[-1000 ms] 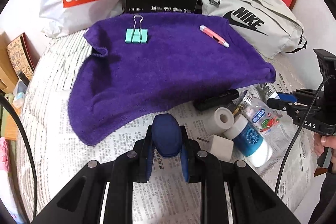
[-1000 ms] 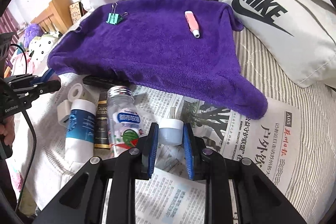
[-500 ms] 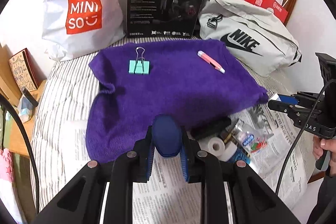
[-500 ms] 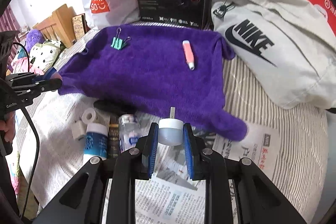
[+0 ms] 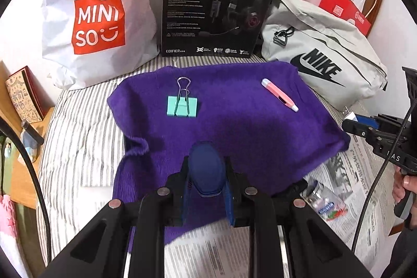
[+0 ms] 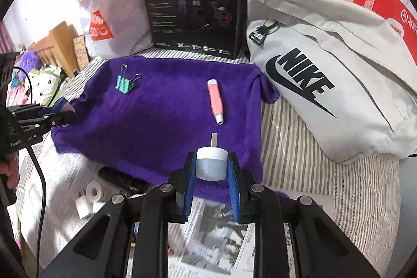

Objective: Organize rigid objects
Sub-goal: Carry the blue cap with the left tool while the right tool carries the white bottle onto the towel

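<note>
A purple towel (image 5: 247, 127) (image 6: 161, 121) is spread on the striped bed. On it lie a teal binder clip (image 5: 182, 106) (image 6: 125, 85) and a pink pen-like stick (image 5: 280, 98) (image 6: 215, 103). My left gripper (image 5: 207, 166) is shut on a dark blue oval object (image 5: 206, 168) and hangs above the towel's near edge. My right gripper (image 6: 211, 160) is shut on a small white-topped, pale piece with a metal tab (image 6: 211, 163), above the towel's near right corner. Each gripper shows in the other's view: the right gripper (image 5: 351, 119) and the left gripper (image 6: 65, 113).
A white Miniso bag (image 5: 96, 17), a black headset box (image 5: 213, 9) and a grey Nike bag (image 5: 320, 59) line the back. Newspaper (image 5: 213, 252) lies in front, with a clear bottle (image 5: 325, 205), tape rolls (image 6: 93, 192) and a black item (image 6: 117, 176) on it.
Both grippers have risen and moved from over the newspaper to over the towel's near edge, each still holding its object. The bottles and rolls have slid toward the lower edges of both views.
</note>
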